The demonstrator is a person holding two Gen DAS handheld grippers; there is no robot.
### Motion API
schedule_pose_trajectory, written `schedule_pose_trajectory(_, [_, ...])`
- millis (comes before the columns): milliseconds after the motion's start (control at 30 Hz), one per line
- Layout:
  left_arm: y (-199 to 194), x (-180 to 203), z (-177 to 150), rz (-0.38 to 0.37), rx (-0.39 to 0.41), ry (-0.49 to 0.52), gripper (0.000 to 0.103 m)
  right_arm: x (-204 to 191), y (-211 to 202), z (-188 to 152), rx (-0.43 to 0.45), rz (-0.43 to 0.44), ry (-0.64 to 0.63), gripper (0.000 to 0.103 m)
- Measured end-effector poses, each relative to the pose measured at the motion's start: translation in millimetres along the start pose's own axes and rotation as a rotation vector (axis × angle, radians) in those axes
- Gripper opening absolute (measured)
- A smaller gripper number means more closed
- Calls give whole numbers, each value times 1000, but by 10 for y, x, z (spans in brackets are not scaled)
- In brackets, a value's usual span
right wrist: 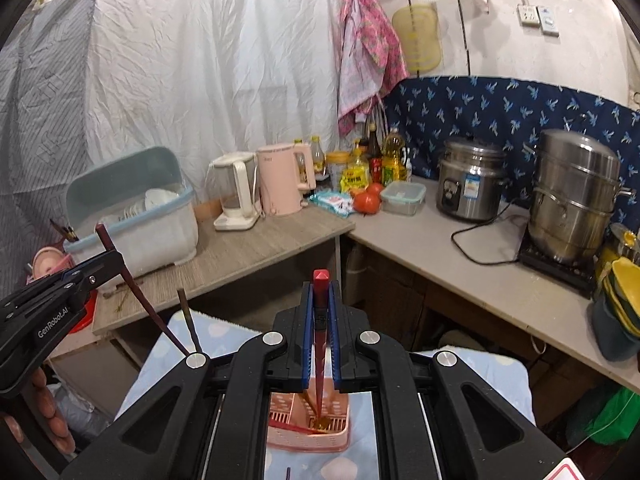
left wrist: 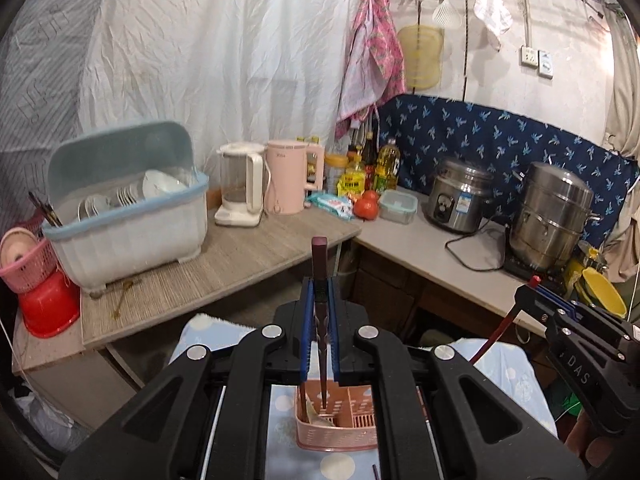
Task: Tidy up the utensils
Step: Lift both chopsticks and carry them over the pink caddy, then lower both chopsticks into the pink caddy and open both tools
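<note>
Left wrist view first: the left gripper (left wrist: 320, 300) has its blue pads clamped on a dark brown chopstick (left wrist: 320, 312), which stands nearly upright, square top poking above the fingertips and thin end hanging down over the pink utensil basket (left wrist: 340, 436). Whether the tip touches the basket floor is hard to tell from this angle. Same story on the other side: the right gripper (right wrist: 320, 308) is pinched tight on a red chopstick (right wrist: 320, 320), also near vertical, with its lower end reaching down into the same pink basket.

So both hands are loaded and both sticks sit right above or inside the holder. The basket rests on a light blue cloth with pale dots (left wrist: 224, 332), just below the grippers. It already has stuff in it: another dark stick leaning in one compartment, a red one lying across the slots, plus something yellowish at the bottom that's too small to identify.

Progress guess: a few utensils are sorted, and these two look close to dropping in. One more stick end (right wrist: 288, 474) peeks out on the cloth near the bottom edge, so probably that's left. Further out, a spoon-like thing (left wrist: 120, 300) lies on the wooden counter (left wrist: 240, 256) by the blue dish drainer (left wrist: 124, 208), maybe also pending.
</note>
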State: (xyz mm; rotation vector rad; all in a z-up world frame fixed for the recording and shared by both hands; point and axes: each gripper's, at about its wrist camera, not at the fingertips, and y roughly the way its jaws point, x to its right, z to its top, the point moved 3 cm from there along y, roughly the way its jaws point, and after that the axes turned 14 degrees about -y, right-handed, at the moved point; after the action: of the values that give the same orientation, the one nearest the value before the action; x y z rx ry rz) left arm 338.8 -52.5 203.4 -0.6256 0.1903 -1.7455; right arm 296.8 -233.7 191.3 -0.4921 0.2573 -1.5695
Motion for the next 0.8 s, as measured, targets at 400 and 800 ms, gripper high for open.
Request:
schedule_pose_trajectory(400, [77, -389, -296, 93, -10, -59, 44, 230, -49, -425, -23, -101, 22, 53])
schedule_pose_trajectory(800, [-390, -598, -703, 124, -48, -54, 44, 171, -644, -824, -29, -76, 28, 54])
